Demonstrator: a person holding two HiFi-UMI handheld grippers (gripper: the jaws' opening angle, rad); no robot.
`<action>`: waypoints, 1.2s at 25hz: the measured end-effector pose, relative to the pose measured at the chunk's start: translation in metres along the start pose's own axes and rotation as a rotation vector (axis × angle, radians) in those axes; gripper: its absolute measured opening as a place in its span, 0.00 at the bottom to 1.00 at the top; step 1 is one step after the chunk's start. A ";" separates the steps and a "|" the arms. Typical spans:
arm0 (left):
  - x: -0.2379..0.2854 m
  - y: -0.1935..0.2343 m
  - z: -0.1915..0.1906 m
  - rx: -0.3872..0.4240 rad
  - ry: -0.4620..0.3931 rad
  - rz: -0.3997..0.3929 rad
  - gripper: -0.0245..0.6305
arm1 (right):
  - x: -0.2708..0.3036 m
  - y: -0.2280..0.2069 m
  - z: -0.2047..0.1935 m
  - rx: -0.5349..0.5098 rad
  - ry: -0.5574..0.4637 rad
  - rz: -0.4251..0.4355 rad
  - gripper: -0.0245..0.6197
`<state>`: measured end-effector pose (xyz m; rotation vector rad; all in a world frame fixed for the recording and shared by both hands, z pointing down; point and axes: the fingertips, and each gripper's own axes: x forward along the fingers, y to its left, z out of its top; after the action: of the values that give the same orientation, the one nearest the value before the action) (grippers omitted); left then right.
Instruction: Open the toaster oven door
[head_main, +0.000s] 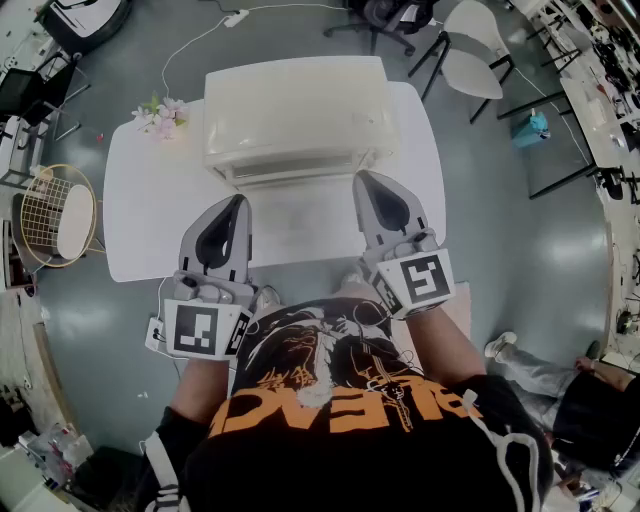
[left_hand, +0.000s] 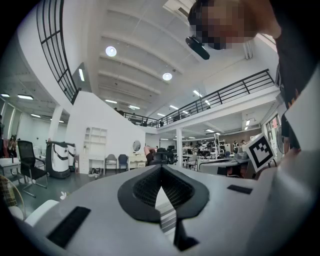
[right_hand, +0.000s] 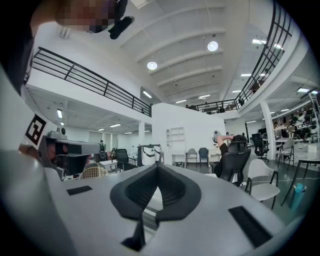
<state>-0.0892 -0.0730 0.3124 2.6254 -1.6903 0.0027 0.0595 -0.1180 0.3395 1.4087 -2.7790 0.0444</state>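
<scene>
A white toaster oven (head_main: 295, 110) stands at the back of a white table (head_main: 150, 220), its front facing me and its door closed. In the head view my left gripper (head_main: 238, 200) hovers over the table's near part, its tips a short way from the oven's lower front, touching nothing. My right gripper (head_main: 362, 178) is level with it on the right, its tips close to the oven's lower right front. Both are shut and hold nothing. The left gripper view shows jaws (left_hand: 161, 170) meeting at the tip; the right gripper view (right_hand: 158, 167) shows the same.
A small bunch of pink flowers (head_main: 160, 115) lies on the table's back left corner. A round wire stool (head_main: 55, 215) stands left of the table and white chairs (head_main: 475, 55) behind it on the right. A power strip (head_main: 235, 18) lies on the floor beyond.
</scene>
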 end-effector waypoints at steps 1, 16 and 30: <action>0.000 0.001 0.000 0.000 -0.001 0.003 0.07 | 0.001 0.001 0.000 -0.001 -0.001 0.002 0.06; -0.003 0.008 -0.001 -0.007 -0.004 0.027 0.07 | 0.025 -0.061 -0.094 0.418 0.212 -0.092 0.06; -0.007 0.011 -0.014 -0.006 0.041 0.055 0.07 | 0.065 -0.093 -0.191 0.746 0.564 -0.093 0.23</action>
<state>-0.1023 -0.0712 0.3269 2.5552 -1.7454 0.0520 0.0982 -0.2185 0.5340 1.3175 -2.2763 1.3530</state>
